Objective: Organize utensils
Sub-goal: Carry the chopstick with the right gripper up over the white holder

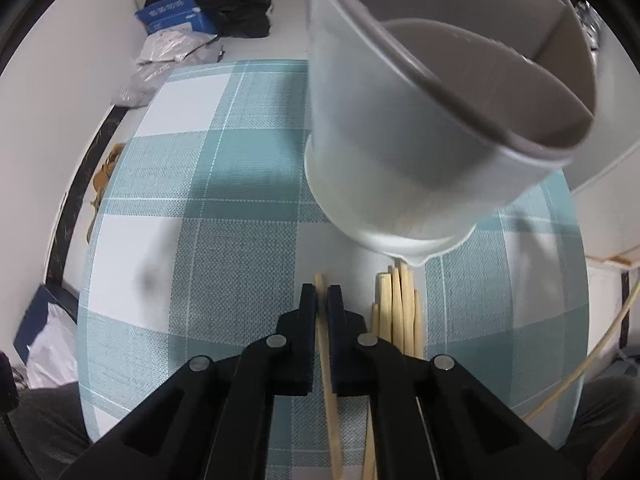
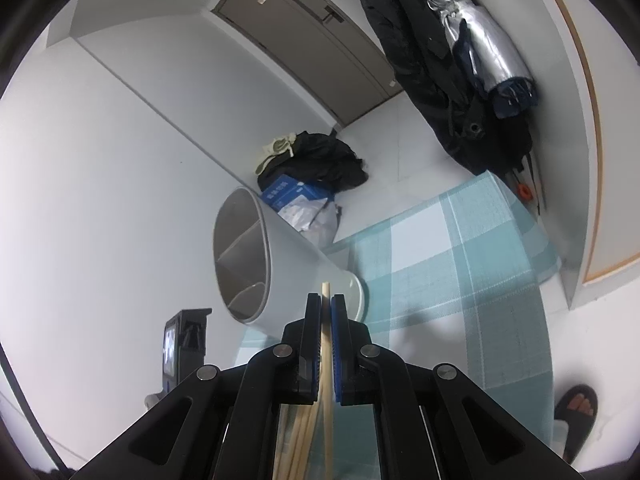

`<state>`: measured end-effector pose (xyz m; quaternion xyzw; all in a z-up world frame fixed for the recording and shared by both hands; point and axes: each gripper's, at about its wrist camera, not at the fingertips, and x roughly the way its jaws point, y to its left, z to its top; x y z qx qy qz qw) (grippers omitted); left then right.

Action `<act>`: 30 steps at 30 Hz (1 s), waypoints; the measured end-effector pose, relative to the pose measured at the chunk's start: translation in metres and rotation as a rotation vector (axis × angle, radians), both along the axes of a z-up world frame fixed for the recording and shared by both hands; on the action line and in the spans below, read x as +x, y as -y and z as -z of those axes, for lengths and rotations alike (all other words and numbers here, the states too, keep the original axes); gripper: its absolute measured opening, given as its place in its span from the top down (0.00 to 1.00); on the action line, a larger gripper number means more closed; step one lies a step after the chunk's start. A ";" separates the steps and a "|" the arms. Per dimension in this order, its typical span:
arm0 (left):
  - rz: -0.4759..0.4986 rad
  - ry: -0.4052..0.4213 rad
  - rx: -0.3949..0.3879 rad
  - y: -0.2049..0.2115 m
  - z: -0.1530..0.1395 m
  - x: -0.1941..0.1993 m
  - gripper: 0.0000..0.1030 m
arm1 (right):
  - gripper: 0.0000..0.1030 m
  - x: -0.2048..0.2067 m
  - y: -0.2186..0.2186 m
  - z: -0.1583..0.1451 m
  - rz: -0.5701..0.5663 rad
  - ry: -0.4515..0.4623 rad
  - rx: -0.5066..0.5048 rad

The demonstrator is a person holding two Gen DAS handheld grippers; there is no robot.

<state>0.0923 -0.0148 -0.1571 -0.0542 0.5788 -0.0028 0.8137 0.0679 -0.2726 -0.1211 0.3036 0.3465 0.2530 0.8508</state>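
Note:
A white utensil holder [image 1: 400, 132] with inner dividers stands on the teal checked tablecloth [image 1: 224, 184], close in front of my left gripper. My left gripper [image 1: 322, 294] is shut on a single wooden chopstick [image 1: 326, 356] just above the cloth. A bundle of several chopsticks [image 1: 398, 308] lies to its right, tips near the holder's base. My right gripper [image 2: 326, 304] is shut on another chopstick [image 2: 327, 336], raised and tilted, with the holder [image 2: 280, 264] right ahead. More chopsticks [image 2: 300, 440] show below its fingers.
A pile of dark clothes, a blue box [image 1: 176, 16] and plastic bags lie on the floor beyond the table. Coats and a silver umbrella [image 2: 476, 40] hang by the door. A small black device [image 2: 182, 344] and a sandalled foot [image 2: 578, 406] are near the table.

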 end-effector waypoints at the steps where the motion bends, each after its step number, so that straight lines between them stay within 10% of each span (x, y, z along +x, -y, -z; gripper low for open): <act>1: -0.007 0.004 -0.014 -0.002 0.000 0.000 0.99 | 0.96 -0.001 0.000 -0.001 0.001 0.005 -0.003; 30: 0.071 0.437 -0.158 -0.018 -0.119 -0.056 0.99 | 0.96 -0.067 -0.077 -0.073 -0.008 0.256 -0.333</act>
